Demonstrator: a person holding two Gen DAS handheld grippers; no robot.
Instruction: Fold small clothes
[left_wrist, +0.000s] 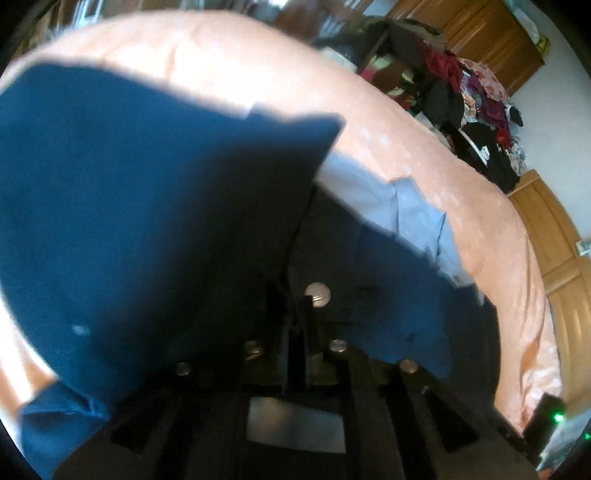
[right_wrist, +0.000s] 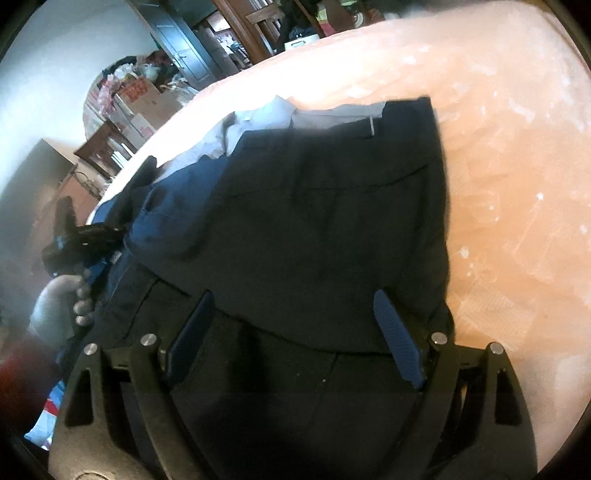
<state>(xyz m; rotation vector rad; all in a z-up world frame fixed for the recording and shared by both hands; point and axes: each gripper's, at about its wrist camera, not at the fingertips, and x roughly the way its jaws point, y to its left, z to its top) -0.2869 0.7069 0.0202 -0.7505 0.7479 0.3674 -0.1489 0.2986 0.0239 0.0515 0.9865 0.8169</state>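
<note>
**Lifted blue cloth may slip or drag the pile**

The blue garment is seen lifted close in front of the left wrist camera, and it hangs over the left hand-held gripper, whose fingers appear pressed together on a fold of it. If this hold is only on a thin edge, the cloth can slide out, and the fold is then lost. A grey garment lies just behind it on the peach bed cover, and it may be pulled along.

In the right view, a dark garment lies flat on the bed, with the blue one touching it at the left. The right hand-held gripper is wide open and holds nothing; its fingertips rest just over the near edge of the dark garment. If it is closed here, both layers can be caught together.
</note>
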